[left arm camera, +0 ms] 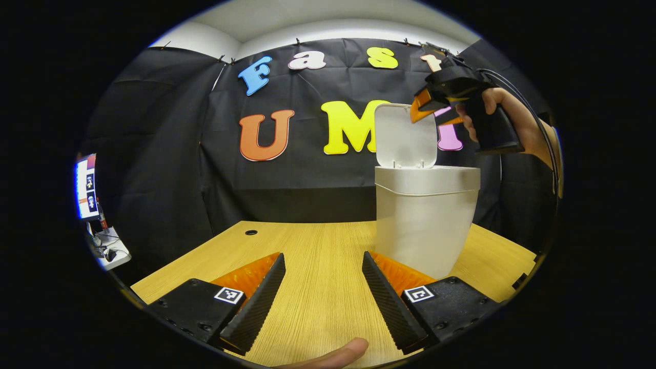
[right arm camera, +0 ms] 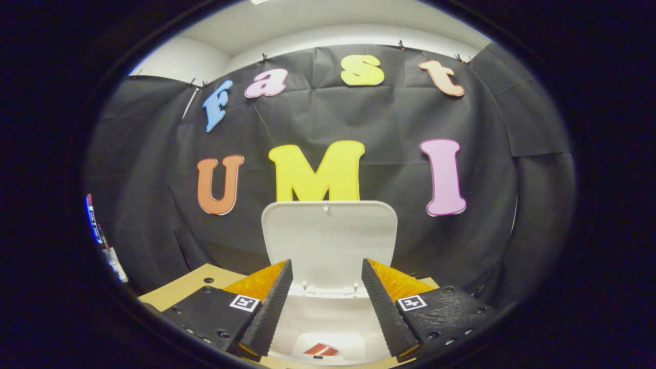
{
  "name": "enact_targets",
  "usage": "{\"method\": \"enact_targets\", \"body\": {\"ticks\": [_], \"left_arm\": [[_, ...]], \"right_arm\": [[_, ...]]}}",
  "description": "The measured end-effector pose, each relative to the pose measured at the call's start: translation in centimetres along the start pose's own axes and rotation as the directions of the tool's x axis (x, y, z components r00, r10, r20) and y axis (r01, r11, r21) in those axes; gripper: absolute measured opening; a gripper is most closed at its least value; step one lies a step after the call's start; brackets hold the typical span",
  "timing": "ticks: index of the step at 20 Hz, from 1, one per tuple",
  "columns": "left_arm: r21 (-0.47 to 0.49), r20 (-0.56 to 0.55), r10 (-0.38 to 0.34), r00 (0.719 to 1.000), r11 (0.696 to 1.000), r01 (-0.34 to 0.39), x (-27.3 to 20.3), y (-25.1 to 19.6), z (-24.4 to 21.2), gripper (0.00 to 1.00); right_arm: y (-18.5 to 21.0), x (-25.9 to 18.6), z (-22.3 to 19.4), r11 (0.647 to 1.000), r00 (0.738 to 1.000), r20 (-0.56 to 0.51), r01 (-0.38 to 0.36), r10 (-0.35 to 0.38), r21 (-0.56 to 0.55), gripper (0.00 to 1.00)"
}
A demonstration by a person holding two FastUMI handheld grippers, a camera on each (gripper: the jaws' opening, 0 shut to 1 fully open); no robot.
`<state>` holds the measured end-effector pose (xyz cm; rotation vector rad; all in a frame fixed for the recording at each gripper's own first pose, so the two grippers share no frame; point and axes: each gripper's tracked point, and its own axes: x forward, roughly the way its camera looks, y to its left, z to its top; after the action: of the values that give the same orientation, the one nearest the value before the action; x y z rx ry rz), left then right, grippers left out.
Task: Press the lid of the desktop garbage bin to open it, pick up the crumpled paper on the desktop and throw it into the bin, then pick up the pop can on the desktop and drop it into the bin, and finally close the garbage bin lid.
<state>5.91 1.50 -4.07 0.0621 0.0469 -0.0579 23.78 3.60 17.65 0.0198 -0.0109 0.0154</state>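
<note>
The white desktop bin [left arm camera: 423,225] stands on the wooden table [left arm camera: 318,241], its lid [left arm camera: 405,136] swung up and upright. My left gripper [left arm camera: 323,256] hovers open over bare table just left of the bin, nothing between its fingers. A hand holds my right gripper [left arm camera: 428,110] above the bin's mouth, next to the lid's top edge. From the right gripper view I look down into the bin [right arm camera: 328,318] past the raised lid [right arm camera: 328,241]. A small red object [right arm camera: 320,350] lies at the bottom. The right gripper [right arm camera: 326,264] is open and holds nothing.
A lit monitor [left arm camera: 86,187] and a white device with cables [left arm camera: 110,248] sit beyond the table's left edge. A cable hole [left arm camera: 251,232] marks the table's far left. A fingertip [left arm camera: 338,354] shows at the bottom of the left gripper view.
</note>
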Motion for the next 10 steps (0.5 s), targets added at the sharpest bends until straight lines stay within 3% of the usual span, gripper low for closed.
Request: {"method": "enact_targets", "body": {"ticks": [6, 10], "left_arm": [[0.009, 0.001, -0.006, 1.000, 1.000, 0.006, 0.0, -0.1, 0.0, 0.98], [-0.015, 0.011, -0.031, 0.999, 0.999, 0.031, 0.0, -0.6, 0.2, 0.98]], "right_arm": [[0.4, -0.8, 5.0, 1.000, 0.997, 0.073, -0.011, 0.013, -0.029, 0.93], [1.1, 1.0, 7.8, 1.000, 0.996, 0.083, -0.016, 0.016, -0.008, 0.93]]}}
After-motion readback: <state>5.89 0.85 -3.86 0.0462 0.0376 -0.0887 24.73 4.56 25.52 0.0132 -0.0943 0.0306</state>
